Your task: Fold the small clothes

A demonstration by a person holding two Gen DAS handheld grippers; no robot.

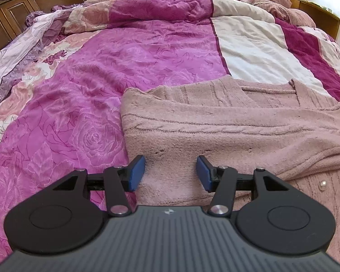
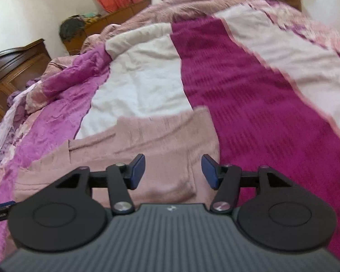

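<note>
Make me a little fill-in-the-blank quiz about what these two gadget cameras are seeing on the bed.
1. The knitted garment on the bed is dusty ____ in colour.
2. Both the left gripper and the right gripper have their jaws ____.
3. The pads on the gripper fingers are ____.
4. A round ____ button sits on the garment.

Missing words: pink; open; blue; pearl

Pink sweater [image 2: 147,158] on striped bedspread [image 2: 249,113] — jaws apart, empty
</note>
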